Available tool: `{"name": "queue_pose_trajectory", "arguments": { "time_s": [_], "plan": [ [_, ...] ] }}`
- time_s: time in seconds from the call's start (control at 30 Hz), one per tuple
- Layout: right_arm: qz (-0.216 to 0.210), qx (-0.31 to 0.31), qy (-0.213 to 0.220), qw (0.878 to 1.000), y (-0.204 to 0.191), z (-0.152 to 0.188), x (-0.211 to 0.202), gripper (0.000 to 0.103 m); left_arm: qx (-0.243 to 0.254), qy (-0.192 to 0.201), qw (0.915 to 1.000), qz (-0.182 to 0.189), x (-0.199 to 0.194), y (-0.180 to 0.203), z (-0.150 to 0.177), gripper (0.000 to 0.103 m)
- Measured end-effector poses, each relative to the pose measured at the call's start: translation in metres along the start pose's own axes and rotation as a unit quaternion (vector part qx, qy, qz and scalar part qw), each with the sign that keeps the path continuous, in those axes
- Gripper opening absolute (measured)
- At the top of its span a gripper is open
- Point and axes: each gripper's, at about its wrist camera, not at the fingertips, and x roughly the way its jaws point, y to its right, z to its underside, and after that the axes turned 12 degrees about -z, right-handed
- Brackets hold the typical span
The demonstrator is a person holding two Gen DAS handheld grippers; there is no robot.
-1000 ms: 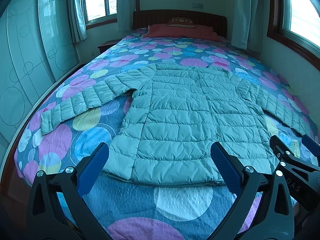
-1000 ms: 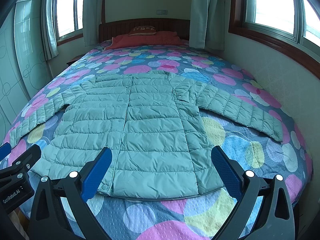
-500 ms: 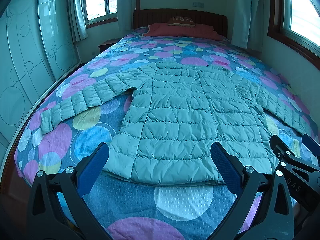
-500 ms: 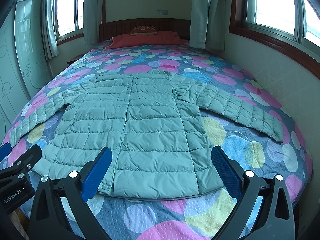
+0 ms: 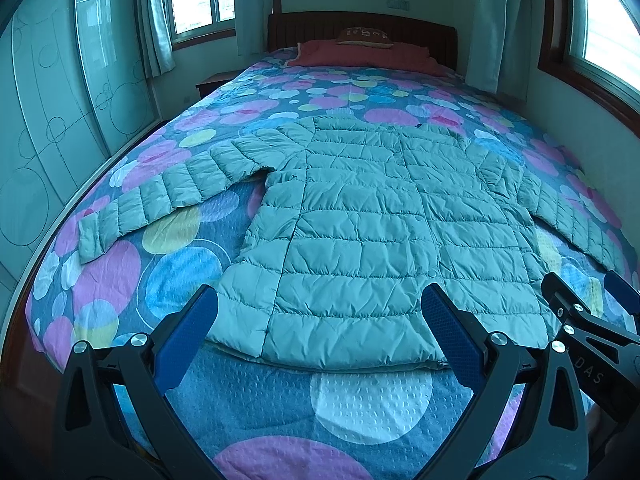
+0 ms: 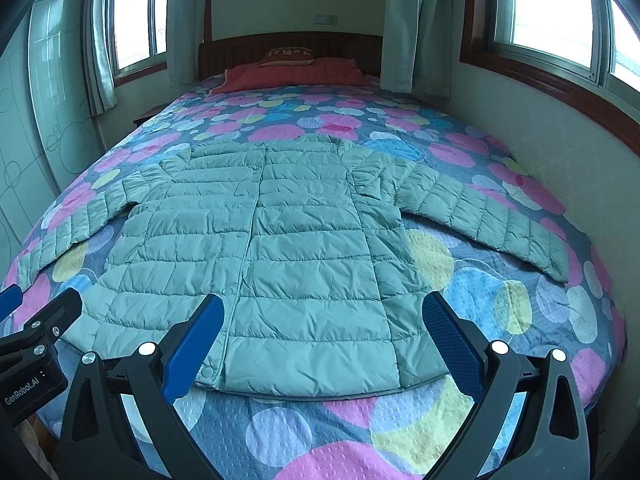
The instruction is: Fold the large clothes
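A pale green quilted puffer jacket (image 5: pixel 372 232) lies flat and face up on the bed, sleeves spread out to both sides; it also shows in the right wrist view (image 6: pixel 276 248). My left gripper (image 5: pixel 320 320) is open and empty, held above the jacket's hem near the foot of the bed. My right gripper (image 6: pixel 324 324) is open and empty, also above the hem, to the right of the left one. The right gripper's fingers (image 5: pixel 576 312) show at the right edge of the left wrist view, and the left gripper (image 6: pixel 40 328) shows at the left edge of the right wrist view.
The bed has a blue cover (image 5: pixel 360 396) with pink, yellow and blue circles. A red pillow (image 5: pixel 360 52) and a dark wooden headboard (image 6: pixel 288 44) are at the far end. A wall (image 6: pixel 540 128) runs along the right side, a glass wardrobe (image 5: pixel 52 112) along the left.
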Motion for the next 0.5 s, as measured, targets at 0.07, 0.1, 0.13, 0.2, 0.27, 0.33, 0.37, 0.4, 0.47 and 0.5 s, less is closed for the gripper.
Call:
{"name": "queue_pose_trajectory", "arguments": {
  "time_s": [0.07,0.1,0.13,0.2,0.27,0.33,0.37,0.4,0.47,0.5],
  "plan": [
    [0.002,0.000,-0.004,1.000,0.002,0.001,0.004,0.099,-0.004,-0.007,1.0000,0.000,0.008,-0.006,0.004,0.101],
    [0.003,0.001,-0.005,1.000,0.003,0.001,0.006,0.099,-0.004,-0.010,0.9999,0.000,0.012,-0.007,0.002,0.101],
    [0.004,0.001,-0.008,1.000,0.006,-0.002,0.007,0.099,-0.005,-0.012,0.9999,-0.001,0.015,-0.008,0.002,0.101],
    [0.006,0.005,-0.013,1.000,0.011,-0.003,0.013,0.099,-0.012,-0.026,0.9996,-0.004,0.026,-0.016,0.002,0.101],
    [0.011,0.009,-0.019,1.000,0.017,-0.003,0.020,0.099,-0.021,-0.048,0.9986,-0.011,0.044,-0.021,-0.009,0.101],
    [0.015,0.012,-0.023,1.000,0.024,-0.005,0.027,0.099,-0.033,-0.056,0.9977,-0.022,0.058,-0.031,-0.011,0.092],
    [0.016,0.014,-0.023,1.000,0.028,-0.006,0.031,0.099,-0.035,-0.061,0.9971,-0.028,0.064,-0.034,-0.014,0.084],
    [0.017,0.016,-0.022,0.999,0.033,-0.007,0.034,0.098,-0.039,-0.069,0.9963,-0.034,0.072,-0.038,-0.016,0.068],
    [0.026,0.024,-0.018,0.999,0.044,-0.010,0.041,0.098,-0.060,-0.092,0.9933,-0.036,0.092,-0.052,-0.018,0.061],
    [0.030,0.031,-0.015,0.999,0.050,-0.012,0.044,0.094,-0.069,-0.101,0.9919,-0.033,0.102,-0.057,-0.020,0.057]
  ]
}}
